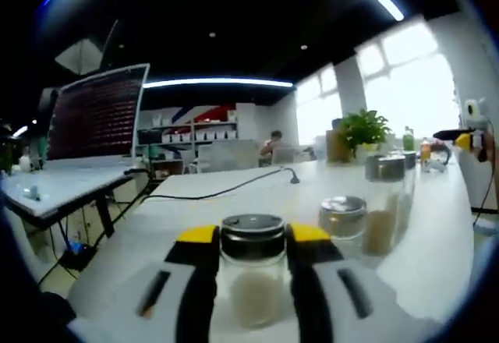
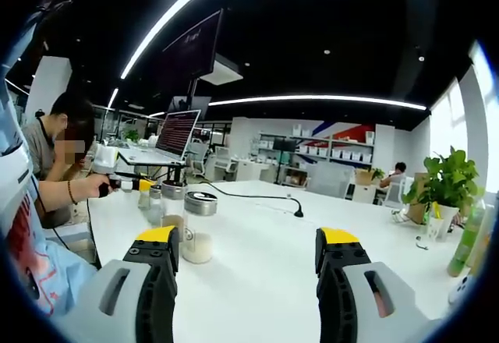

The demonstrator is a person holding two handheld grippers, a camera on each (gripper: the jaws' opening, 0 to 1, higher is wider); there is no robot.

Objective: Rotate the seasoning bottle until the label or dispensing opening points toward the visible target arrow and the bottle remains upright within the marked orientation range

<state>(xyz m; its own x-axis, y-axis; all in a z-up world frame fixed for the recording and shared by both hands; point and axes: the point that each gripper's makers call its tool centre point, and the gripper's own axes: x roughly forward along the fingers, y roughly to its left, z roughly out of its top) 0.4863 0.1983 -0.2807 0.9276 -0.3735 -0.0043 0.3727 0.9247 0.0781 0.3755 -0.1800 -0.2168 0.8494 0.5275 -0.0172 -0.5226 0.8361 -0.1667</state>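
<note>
A glass seasoning bottle (image 1: 252, 277) with a black lid and pale powder inside stands upright on the white table (image 1: 234, 203). My left gripper (image 1: 253, 234) is shut on it, with the yellow-tipped jaws pressed against both sides just under the lid. My right gripper (image 2: 248, 238) hovers open over the table (image 2: 257, 281) with nothing between its jaws. Just beyond its left jaw stands a glass jar (image 2: 199, 238) with a silver lid and white contents. Further left, a person's hand (image 2: 97, 187) holds a black, yellow-tipped gripper (image 2: 132, 182) beside small bottles (image 2: 146, 196).
More jars (image 1: 343, 222) (image 1: 384, 203) stand to the right of the held bottle. A black cable (image 1: 226, 191) crosses the table. A potted plant (image 1: 362, 129) sits at the far end, and a green bottle (image 2: 468, 242) at the right. A screen (image 1: 93, 117) stands on a side desk.
</note>
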